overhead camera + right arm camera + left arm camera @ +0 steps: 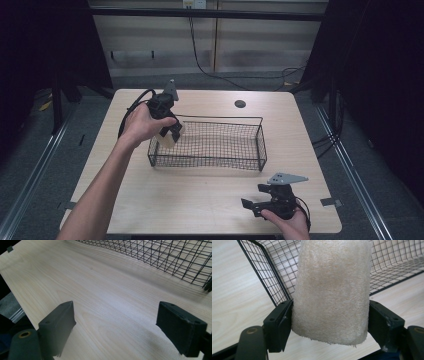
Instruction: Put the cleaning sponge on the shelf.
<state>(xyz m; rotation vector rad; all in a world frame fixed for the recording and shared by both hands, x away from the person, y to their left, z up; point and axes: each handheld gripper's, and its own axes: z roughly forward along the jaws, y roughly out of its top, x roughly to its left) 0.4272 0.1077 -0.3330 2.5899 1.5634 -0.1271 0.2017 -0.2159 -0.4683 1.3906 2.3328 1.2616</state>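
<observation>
A cream loofah sponge is clamped between the two black jaws of my left gripper. In the high view the left gripper holds the loofah sponge over the left end of a black wire basket, just at its rim. The basket looks empty inside. My right gripper rests low near the table's front right, open, with bare wood between its jaws. The basket's near wall lies ahead of it.
The light wooden table has a small dark round hole behind the basket. Dark floor, rails and cables surround the table. A strip of tape sits at the right front edge.
</observation>
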